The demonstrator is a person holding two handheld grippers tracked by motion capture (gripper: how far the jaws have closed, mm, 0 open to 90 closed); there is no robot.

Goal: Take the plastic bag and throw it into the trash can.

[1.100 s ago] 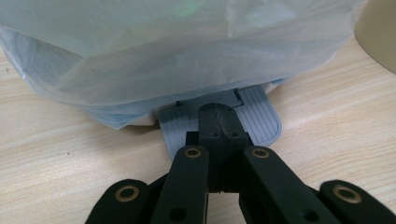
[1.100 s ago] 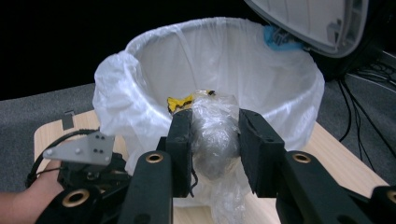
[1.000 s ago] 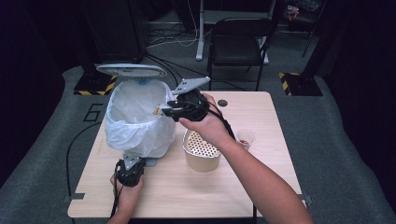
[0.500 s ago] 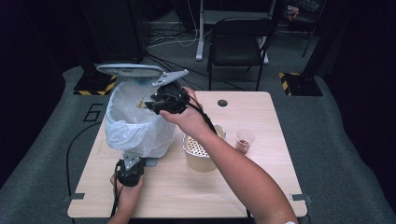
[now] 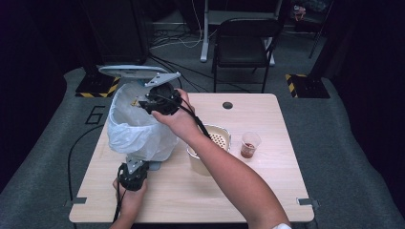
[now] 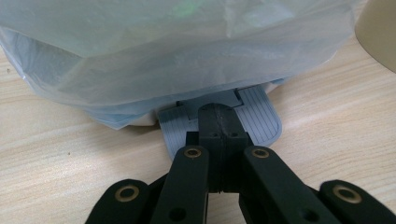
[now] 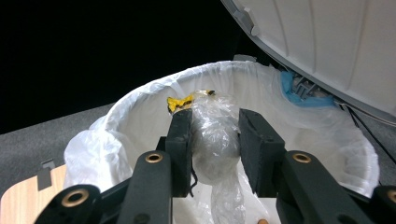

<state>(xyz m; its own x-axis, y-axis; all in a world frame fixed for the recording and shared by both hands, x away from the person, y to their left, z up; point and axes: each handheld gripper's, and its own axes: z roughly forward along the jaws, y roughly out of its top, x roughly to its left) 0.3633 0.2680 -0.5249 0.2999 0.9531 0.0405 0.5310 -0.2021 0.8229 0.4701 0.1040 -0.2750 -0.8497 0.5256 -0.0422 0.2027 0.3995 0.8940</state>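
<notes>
A pedal bin lined with a white bag (image 5: 136,126) stands at the table's left, its lid (image 5: 126,71) raised. My right gripper (image 5: 143,102) hovers over the bin's mouth, shut on a crumpled clear plastic wrapper (image 7: 215,135) with a yellow scrap at its tip (image 7: 180,102). The bag's rim (image 7: 154,93) lies just below it. My left gripper (image 6: 219,123) is shut with nothing between its jaws, and its tips rest on the bin's grey foot pedal (image 6: 259,116). In the high view the left gripper (image 5: 136,164) sits at the bin's near foot.
A cream pot with a perforated insert (image 5: 212,143) stands beside the bin under my right forearm. A small clear cup with brown contents (image 5: 249,144) is further right. The wooden table (image 5: 267,191) has a round hole (image 5: 227,105) at its back. A chair (image 5: 243,43) stands behind.
My right gripper has carried the wrapper leftward from above the cream pot to over the bin's opening. The left gripper has stayed on the pedal, lid still up.
</notes>
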